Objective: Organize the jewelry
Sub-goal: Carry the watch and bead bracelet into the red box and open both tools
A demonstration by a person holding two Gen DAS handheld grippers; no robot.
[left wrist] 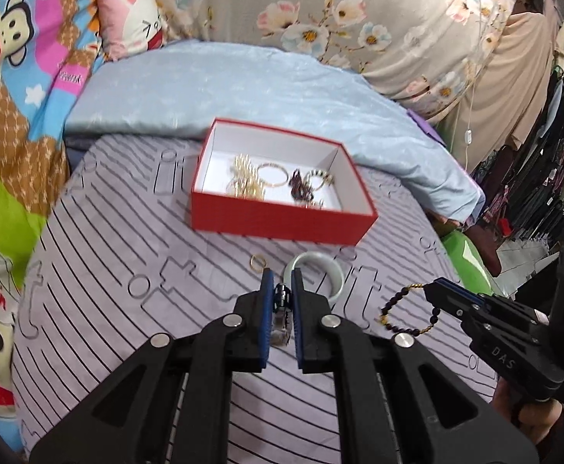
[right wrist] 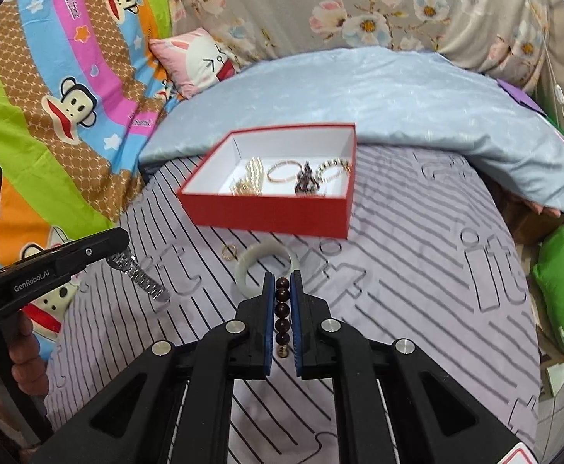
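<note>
Both claws loaded: left gripper (left wrist: 282,297) pinching silver metal-link watch (right wrist: 139,275), right gripper (right wrist: 282,297) pinching dark wooden bead bracelet (right wrist: 282,311). Carry over open red cardboard box (left wrist: 282,219), release low inside.

Both wrist views low over the striped bedsheet (left wrist: 127,255), close, facing the red box (left wrist: 282,220) and floral curtain (left wrist: 359,19). Left looking from its left, right from its right; box shared.
</note>
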